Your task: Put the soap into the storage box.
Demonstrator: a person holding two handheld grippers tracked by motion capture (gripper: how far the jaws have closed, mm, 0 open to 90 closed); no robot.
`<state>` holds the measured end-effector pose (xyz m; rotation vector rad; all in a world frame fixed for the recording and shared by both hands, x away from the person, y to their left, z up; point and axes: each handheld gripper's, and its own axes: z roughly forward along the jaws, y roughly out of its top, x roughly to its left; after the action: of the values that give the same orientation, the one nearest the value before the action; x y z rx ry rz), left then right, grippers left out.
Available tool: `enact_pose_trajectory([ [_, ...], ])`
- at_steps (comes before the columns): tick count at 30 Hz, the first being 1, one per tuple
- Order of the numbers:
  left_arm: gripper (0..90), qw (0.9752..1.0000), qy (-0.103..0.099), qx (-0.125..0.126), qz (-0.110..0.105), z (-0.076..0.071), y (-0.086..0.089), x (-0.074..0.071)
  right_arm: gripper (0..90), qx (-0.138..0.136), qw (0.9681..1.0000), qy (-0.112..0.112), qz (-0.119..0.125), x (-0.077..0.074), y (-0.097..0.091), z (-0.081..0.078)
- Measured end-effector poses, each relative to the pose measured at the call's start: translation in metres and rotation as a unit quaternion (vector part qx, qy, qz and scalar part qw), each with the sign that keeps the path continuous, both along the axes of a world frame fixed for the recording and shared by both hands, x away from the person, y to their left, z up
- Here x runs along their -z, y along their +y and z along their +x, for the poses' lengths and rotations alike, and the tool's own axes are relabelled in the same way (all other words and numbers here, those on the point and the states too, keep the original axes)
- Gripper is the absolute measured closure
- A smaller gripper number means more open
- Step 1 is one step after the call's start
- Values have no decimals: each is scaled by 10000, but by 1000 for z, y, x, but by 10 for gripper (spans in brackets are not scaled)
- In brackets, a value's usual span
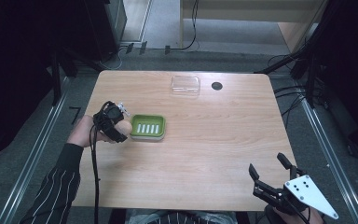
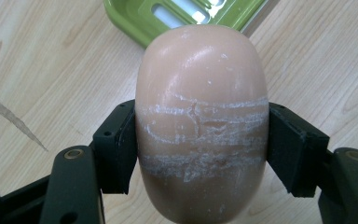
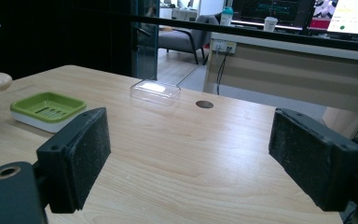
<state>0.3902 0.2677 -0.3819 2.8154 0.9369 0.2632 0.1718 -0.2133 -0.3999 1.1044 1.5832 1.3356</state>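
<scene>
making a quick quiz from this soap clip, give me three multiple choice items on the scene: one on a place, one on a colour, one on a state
1. Where does the clear lid lie?
A. on the table's far side, near the dark round hole
B. on the green dish
C. at the near edge

2. What colour is the soap dish?
A. blue
B. green
C. red

3. How is the left gripper?
A. open and empty
B. shut on the lid
C. shut on the soap bar

Answers: 1 A, the high view shows the lid beside the hole at the far side. 2 B, the dish's tray is green. 3 C, both pads press the bar's sides.
</scene>
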Motion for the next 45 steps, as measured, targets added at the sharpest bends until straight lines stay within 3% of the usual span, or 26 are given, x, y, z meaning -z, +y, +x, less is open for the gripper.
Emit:
enact_pose_trajectory([
  [25,334,9989,-81,453,-23,15,-14,-4,132,60,10000,59,22,2,-4,1],
  [45,335,9963,-205,830,-29,22,-21,-5,132,59,10000,30,-31,0,-2,-2],
])
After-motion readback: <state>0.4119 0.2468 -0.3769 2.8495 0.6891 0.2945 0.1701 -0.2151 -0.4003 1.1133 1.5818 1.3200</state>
